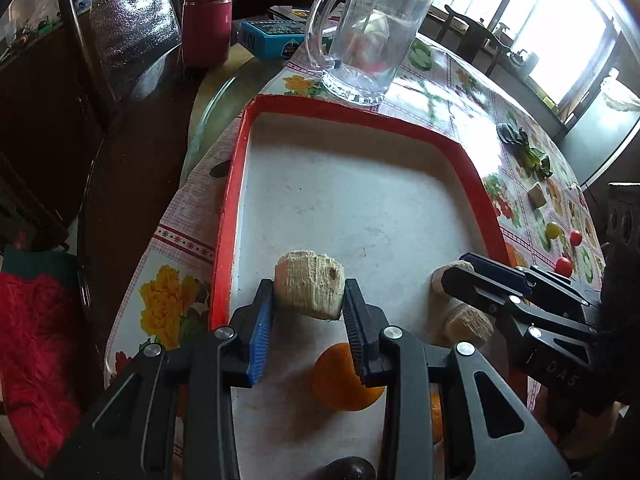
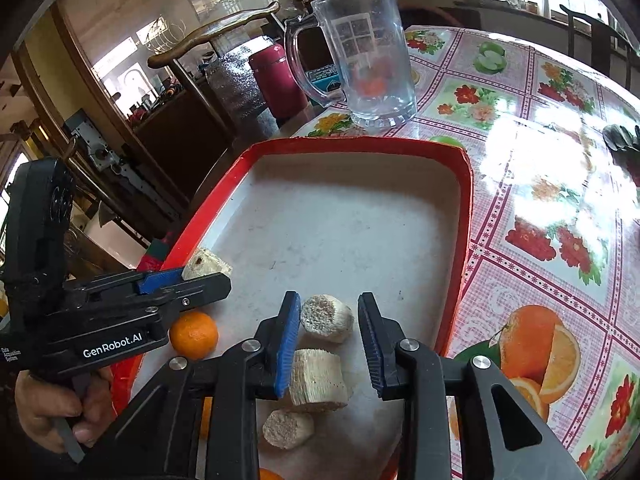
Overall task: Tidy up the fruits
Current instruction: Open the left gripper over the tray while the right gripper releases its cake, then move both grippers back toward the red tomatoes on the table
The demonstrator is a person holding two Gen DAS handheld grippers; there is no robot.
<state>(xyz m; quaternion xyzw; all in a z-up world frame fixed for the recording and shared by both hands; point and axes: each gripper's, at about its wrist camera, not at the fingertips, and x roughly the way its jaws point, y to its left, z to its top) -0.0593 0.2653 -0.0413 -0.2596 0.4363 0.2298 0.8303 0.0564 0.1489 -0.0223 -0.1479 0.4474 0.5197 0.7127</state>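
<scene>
The left gripper [image 1: 309, 304] pinches a pale, fibrous chunk [image 1: 310, 289] above the red tray [image 1: 224, 240] at the worktop's near edge. It looks light, stiff and rough; flat sides suit gripping. The right gripper [image 2: 329, 340] hangs spread, empty.

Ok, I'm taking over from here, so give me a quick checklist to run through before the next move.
1. Left tool gripping a pale chunk: ok.
2. Right tool let go, jaws apart: ok.
3. Three pale pieces lying in the red tray: ok.
4. Bare tray floor ahead for the held chunk: ok.
5. Small fruits on the tablecloth outside the tray: not ok.
6. Glass mug empty: cannot tell.
</scene>
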